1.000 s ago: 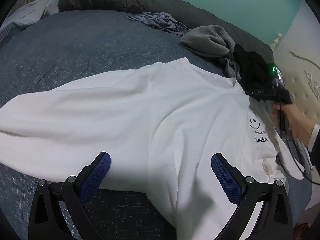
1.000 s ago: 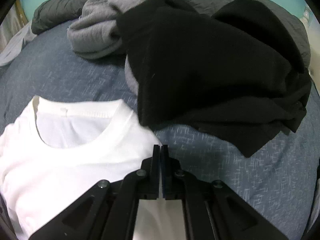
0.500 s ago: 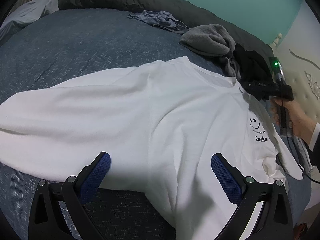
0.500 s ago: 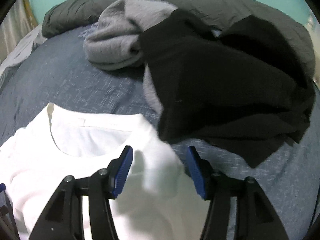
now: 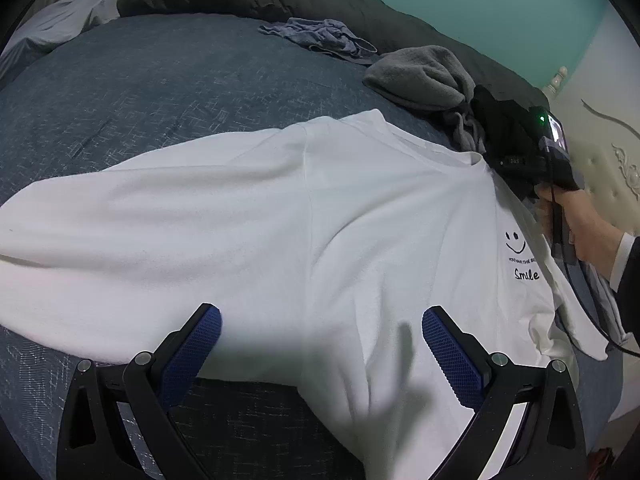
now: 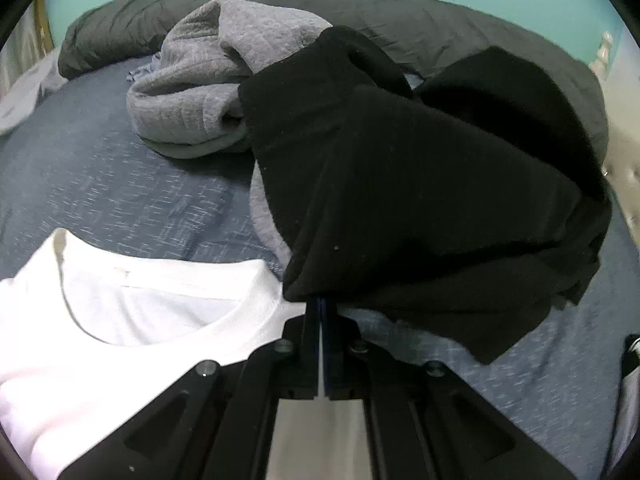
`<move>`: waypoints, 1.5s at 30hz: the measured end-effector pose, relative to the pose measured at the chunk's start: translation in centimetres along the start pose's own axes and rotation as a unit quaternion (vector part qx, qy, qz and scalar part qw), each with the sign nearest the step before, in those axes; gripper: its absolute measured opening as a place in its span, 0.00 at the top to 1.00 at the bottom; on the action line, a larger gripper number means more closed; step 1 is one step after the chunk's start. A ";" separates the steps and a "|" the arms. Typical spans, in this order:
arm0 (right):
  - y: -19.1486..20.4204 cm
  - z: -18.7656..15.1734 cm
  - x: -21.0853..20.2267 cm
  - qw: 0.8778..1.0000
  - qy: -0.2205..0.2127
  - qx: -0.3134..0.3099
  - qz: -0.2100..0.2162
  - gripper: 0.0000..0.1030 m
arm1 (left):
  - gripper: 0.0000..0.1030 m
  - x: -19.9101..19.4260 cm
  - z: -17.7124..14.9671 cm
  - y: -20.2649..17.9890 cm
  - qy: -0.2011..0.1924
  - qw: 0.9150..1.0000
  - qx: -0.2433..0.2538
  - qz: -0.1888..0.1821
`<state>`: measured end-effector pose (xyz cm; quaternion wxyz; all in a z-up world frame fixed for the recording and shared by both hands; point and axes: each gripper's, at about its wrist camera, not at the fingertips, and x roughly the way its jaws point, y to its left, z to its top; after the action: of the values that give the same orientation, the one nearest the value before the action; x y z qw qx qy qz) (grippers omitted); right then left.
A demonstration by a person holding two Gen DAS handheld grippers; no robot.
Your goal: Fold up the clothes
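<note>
- Bed [image 5: 160, 92], covered in blue-grey fabric, fills both views; the white T-shirt [image 5: 320, 220] lies spread face-up across the middle of the left wrist view.
- Black garment [image 6: 420, 184] and grey garment [image 6: 208, 92] are heaped in the upper half of the right wrist view, just beside the collar.
- Right gripper [image 6: 320, 308] has its jaws together at the shoulder edge by the collar; whether cloth is pinched I cannot tell.
- Left gripper [image 5: 320, 344] hangs over the lower shirt, jaws wide apart, holding nothing.
- Good folding here probably means gripping only white cloth, clear of the black garment, and lifting both ends evenly.
</note>
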<state>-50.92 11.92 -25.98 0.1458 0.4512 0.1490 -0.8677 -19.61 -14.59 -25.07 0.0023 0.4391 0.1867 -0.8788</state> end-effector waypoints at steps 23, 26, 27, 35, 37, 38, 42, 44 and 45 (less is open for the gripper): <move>-1.7 -7.2 -8.8 0.987 -0.020 0.104 0.120 0.59 | 0.00 -0.4 0.3 0.6 -0.004 1.000 -0.012 -0.009; -1.6 -9.4 -9.7 0.986 -0.011 0.101 0.131 0.57 | 0.00 -0.5 0.3 0.5 -0.007 1.000 -0.011 -0.017; -1.3 -10.0 -9.6 0.987 -0.007 0.095 0.131 0.56 | 0.00 -0.6 0.3 0.4 -0.008 1.000 -0.010 -0.020; -2.8 -16.4 -15.0 0.983 0.024 0.094 0.155 0.51 | 0.00 -1.6 0.1 -1.0 0.001 0.999 0.021 -0.044; -3.1 -18.1 -16.7 0.982 0.032 0.093 0.159 0.50 | 0.00 -2.3 -0.3 -1.5 0.002 0.998 0.016 -0.062; -3.1 -18.9 -17.2 0.982 0.035 0.091 0.160 0.49 | 0.00 -2.7 -0.4 -1.9 0.002 0.998 0.016 -0.069; -2.9 -23.2 -20.4 0.983 0.052 0.067 0.163 0.45 | 0.00 -5.4 -1.6 -3.7 0.012 0.995 0.053 -0.078; -2.4 -25.0 -21.5 0.984 0.058 0.053 0.162 0.45 | 0.00 -7.0 -2.4 -4.3 0.021 0.994 0.075 -0.073; -2.2 -25.9 -22.1 0.984 0.061 0.048 0.161 0.44 | 0.00 -7.8 -2.9 -4.2 0.030 0.994 0.082 -0.072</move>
<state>-20.47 26.64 -21.68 0.2528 0.5279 0.0411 -0.8098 -13.29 -10.91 -19.30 -0.1029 0.4490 0.1451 -0.8756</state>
